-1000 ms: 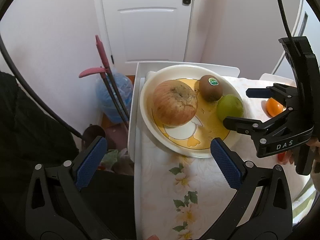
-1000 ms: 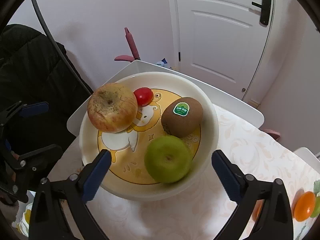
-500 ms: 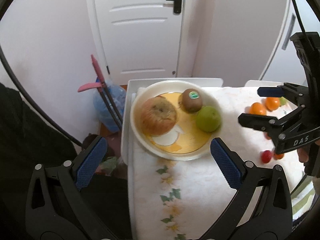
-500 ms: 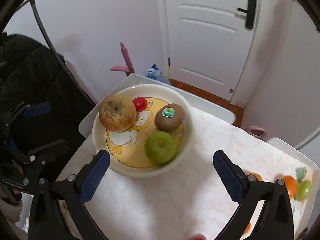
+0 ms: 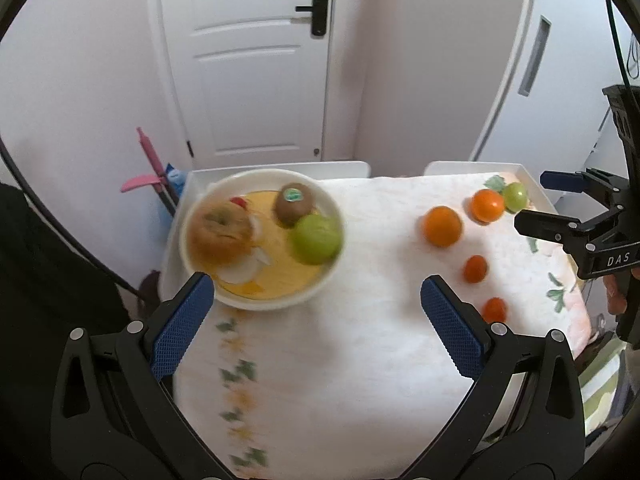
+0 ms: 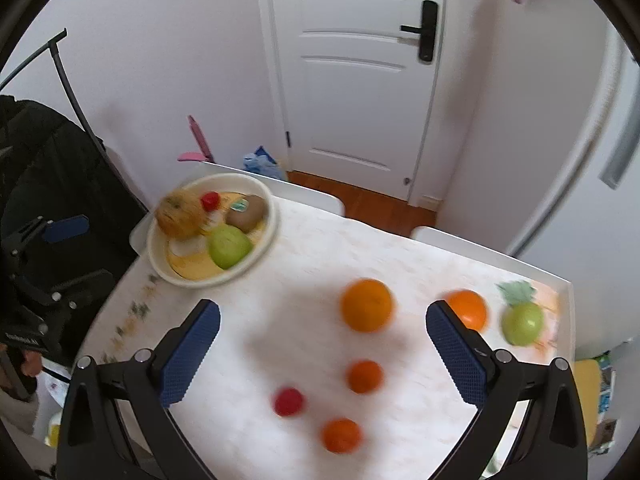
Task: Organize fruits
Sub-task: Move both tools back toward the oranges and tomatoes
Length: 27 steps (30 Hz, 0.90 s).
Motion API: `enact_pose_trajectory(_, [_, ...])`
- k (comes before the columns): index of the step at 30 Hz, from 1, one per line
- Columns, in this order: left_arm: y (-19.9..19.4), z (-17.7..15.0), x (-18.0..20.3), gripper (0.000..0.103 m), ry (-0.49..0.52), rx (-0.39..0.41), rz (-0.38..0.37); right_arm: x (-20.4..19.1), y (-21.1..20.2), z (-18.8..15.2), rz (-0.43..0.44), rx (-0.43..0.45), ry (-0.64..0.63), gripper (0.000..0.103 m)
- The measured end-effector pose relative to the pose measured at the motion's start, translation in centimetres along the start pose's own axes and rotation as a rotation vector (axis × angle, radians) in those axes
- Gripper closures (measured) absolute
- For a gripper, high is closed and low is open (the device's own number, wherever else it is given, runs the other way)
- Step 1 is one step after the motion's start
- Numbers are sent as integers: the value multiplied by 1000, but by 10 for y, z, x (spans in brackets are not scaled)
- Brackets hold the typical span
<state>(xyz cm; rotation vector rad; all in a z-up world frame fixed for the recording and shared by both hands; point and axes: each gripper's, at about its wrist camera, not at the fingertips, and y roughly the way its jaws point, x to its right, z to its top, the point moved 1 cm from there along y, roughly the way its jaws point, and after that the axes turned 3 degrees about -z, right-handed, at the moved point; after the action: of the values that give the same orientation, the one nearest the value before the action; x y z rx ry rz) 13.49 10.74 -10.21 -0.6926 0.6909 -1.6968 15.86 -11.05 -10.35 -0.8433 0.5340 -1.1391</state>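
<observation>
- Both claws hang above the table [image 5: 360,360] with jaws spread wide and nothing between them: the left gripper [image 5: 316,320] sits near the bowl's near rim, the right gripper [image 6: 322,350] over the loose fruit.
- The white bowl [image 6: 272,216] stands at the table's far left corner, holding a brownish apple [image 5: 220,232], a kiwi [image 5: 294,204] with a green sticker, a green apple [image 5: 316,238] and a small red fruit [image 6: 210,200].
- Well apart from the bowl, loose on the flowered cloth, lie two oranges [image 6: 366,304] [image 6: 468,308], a green fruit [image 6: 522,322], two small orange ones [image 6: 364,376] [image 6: 340,434] and a small red one [image 6: 288,400].
- The pictures are blurred, so finer detail escapes me.
</observation>
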Motion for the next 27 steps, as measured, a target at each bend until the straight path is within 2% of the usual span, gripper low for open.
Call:
enact_pose_trajectory(9, [13,-20,66,0,-12,-18,0,55,-16,-38,4,14,-13,0])
enact_pose_trajectory(18, [50,-49,104,0,-58,-58,12,99,1,-71,24,3,-12,0])
enact_pose_trajectory(23, [72,-63,117,3,-74,-77,19,117,17,-79,42,-3,-15,0])
enact_pose_trajectory(27, [91,-72,125,14,-80,-100,24,127,33,-82,60,-37,-15,0])
